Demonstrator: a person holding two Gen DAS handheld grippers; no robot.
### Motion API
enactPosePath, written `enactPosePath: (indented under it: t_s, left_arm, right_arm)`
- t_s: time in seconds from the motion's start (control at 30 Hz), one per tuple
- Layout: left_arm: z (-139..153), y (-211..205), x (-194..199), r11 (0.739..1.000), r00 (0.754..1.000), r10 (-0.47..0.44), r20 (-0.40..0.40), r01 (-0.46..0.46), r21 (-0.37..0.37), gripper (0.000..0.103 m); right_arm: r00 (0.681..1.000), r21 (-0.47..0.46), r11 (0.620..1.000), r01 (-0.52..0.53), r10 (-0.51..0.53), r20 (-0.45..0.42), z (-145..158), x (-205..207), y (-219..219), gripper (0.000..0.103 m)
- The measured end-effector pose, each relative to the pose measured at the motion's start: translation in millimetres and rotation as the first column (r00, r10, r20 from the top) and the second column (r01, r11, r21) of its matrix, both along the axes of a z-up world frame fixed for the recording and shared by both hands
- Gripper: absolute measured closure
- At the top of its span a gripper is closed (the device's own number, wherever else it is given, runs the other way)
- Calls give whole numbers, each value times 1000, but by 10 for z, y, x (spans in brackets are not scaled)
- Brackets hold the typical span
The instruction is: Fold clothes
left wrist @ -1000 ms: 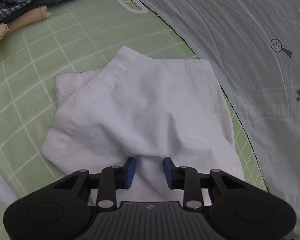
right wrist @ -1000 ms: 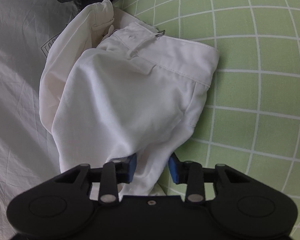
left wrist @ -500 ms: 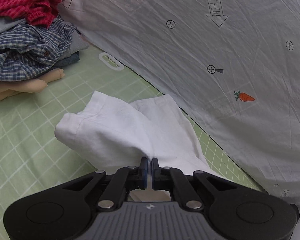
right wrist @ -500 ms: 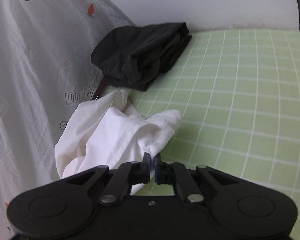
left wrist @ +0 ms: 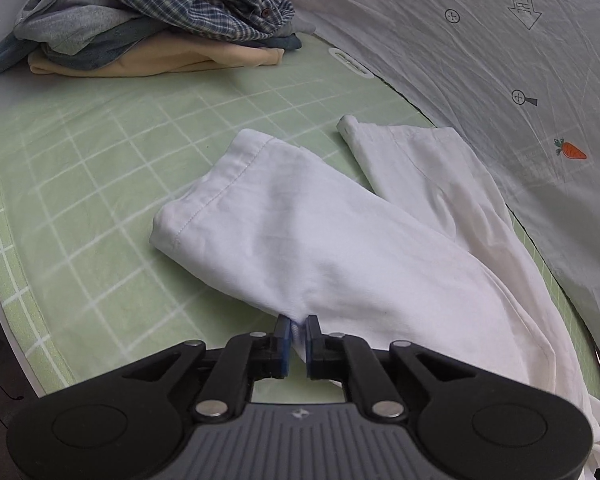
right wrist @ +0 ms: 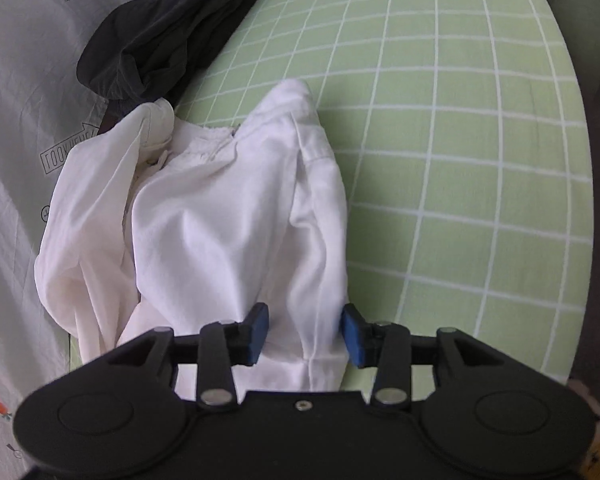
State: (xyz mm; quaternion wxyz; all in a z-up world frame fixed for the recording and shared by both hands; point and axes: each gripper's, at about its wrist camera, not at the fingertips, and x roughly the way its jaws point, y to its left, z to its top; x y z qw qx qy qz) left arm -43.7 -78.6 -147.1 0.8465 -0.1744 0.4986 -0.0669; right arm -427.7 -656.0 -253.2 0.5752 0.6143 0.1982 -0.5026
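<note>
White trousers (left wrist: 320,236) lie on the green checked mat (left wrist: 80,184), their two legs spread apart with the hems pointing away. My left gripper (left wrist: 298,338) is shut on a fold of the trousers' near edge. In the right wrist view the waist end of the white trousers (right wrist: 228,216) lies bunched on the mat (right wrist: 460,160). My right gripper (right wrist: 304,330) is open, its blue pads on either side of the cloth's near edge.
A pile of unfolded clothes (left wrist: 160,16) with a checked shirt sits at the mat's far left. A folded black garment (right wrist: 160,36) lies at the far end in the right wrist view. A printed white sheet (left wrist: 500,60) runs along the mat's edge.
My right gripper has opened and let go of the trousers. My left gripper stays shut on the cloth. The trousers have been drawn out, so the two legs now lie spread on the mat.
</note>
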Motion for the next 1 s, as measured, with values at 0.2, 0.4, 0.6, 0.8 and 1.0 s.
enactPosePath:
  t_s: [0.2,0.4,0.6,0.8,1.0]
  left_arm:
    - [-82,-48,37,994,1000,4,-12,-5,-105,60]
    - [-293,20,131,974,998,53,-14,-55,-221,55]
    - [-503,92,205,952,992,120,23,-109,-285,94]
    - [-495,254,-63,941,983,179,30,-162,-297,98]
    - [-392,350,-183,922,960,276,-49,-279,-269,98]
  right_arm:
    - [995,33,999,-26,28,-91,54,321,103,49]
    - [888,-50,970,-239,197,-415,134,910,186,48]
    - [610,-84,823,-562,344,-714,130,1416,536,63]
    - [510,-30,763,-645,401,-761,208,1530,481,75]
    - [537,-70,739,-669,416,-734,122,1477,439,75]
